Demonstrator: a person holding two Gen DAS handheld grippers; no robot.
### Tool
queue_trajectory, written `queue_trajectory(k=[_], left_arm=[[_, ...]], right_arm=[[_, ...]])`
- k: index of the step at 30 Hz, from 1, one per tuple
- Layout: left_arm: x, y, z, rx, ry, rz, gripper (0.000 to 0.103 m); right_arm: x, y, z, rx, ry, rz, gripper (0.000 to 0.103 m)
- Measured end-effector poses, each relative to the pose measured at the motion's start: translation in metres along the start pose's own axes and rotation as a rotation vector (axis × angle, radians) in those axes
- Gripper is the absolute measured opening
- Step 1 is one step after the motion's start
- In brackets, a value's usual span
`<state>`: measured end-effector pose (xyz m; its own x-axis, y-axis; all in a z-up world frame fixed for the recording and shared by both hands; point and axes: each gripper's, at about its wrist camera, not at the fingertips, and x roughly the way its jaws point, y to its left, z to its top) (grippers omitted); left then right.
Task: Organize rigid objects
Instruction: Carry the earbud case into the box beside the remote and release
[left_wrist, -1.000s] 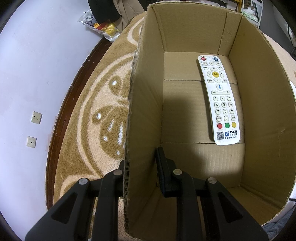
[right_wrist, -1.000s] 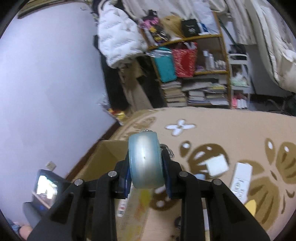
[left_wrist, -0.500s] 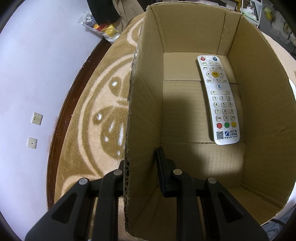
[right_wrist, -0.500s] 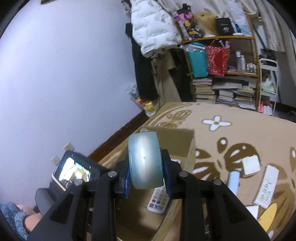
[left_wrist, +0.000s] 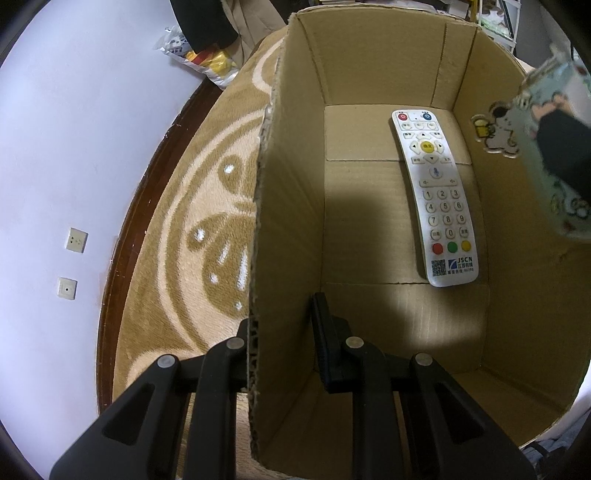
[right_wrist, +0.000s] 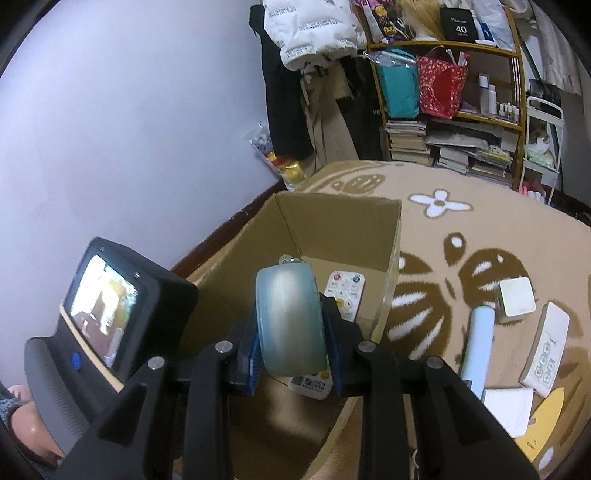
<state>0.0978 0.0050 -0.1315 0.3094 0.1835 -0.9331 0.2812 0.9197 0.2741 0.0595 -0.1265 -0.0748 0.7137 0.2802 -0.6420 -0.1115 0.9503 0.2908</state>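
Right hand-held gripper (right_wrist: 290, 345): pinching a pale blue-green case (right_wrist: 287, 321) edge-on between its blue-padded fingers (right_wrist: 255, 363), held in the air over the open cardboard box (right_wrist: 334, 208).
Left hand-held gripper (left_wrist: 282, 349): pressed onto the box's near-left wall (left_wrist: 288, 221), one finger outside over the carpet, the other inside; it looks to be steadying the box.
Case, where: above the box's right wall in the left wrist view, not yet inside.
Case, handling: judged light, stiff and smooth-skinned, with rounded edges and cartoon prints on its broad face; likely slippery against hard fingers, so the padded grip across its thin dimension suits it. What the case holds, if anything, cannot be told.
Best hold: across the two broad flat faces near the middle, as now; a pinch on the curved rim would probably squirt it out.
Box contents: a white remote (left_wrist: 434, 197) lying flat on the floor of the box toward its right side; bare cardboard lies to its left.
Box, handling: thin corrugated walls that would flex and slide on carpet without a hold.
Still on the carpet (right_wrist: 480, 229): a white cube (right_wrist: 515, 300), a light blue tube (right_wrist: 478, 341), a second white remote (right_wrist: 546, 349).
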Motion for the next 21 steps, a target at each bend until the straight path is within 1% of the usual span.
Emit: queue_trajectory(k=[14,20,21], left_arm=[[0.000,-0.001,0.000,-0.001,-0.001,-0.004,0.020],[0.000,0.001,0.000,-0.004,0.000,-0.012,0.020],[0.000,0.002,0.000,-0.002,-0.003,-0.004,0.020]], right_arm=[[0.012,-0.002,-0.002,0.003,0.041,-0.027,0.031],[0.008,0.001,0.000,-0.024,0.014,-0.030,0.031],[0.007,0.002,0.001,-0.026,0.010,-0.035,0.031]])
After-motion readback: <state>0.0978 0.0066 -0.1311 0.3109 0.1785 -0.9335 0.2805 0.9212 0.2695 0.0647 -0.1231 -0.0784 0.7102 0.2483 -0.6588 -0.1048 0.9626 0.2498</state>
